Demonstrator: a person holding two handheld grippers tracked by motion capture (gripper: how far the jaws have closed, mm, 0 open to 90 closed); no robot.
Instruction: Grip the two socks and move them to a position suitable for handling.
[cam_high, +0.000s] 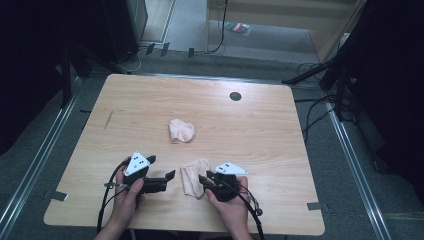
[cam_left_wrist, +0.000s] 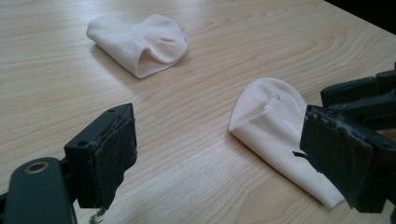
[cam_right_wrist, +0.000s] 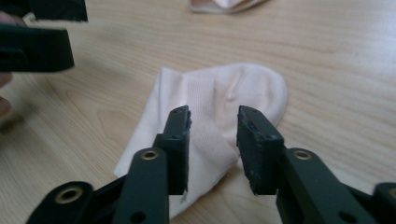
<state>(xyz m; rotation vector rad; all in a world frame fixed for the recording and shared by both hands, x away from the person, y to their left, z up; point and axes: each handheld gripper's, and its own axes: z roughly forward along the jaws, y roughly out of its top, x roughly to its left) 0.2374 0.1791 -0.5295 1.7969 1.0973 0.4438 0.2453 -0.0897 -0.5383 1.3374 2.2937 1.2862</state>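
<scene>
Hovering at the left, the left gripper (cam_high: 167, 176) stands wide open and empty, just short of the near sock (cam_high: 194, 176) on the wooden table (cam_high: 260, 125); over that folded sock, near the front edge, the right gripper (cam_right_wrist: 214, 123) is partly open, jaws straddling the fabric, pads not pressing. Soft, light, floppy, it looks best pinched at the ribbed cuff. Its ribbing shows in the right gripper view; the high view places the second sock (cam_high: 181, 131) farther back, well apart
</scene>
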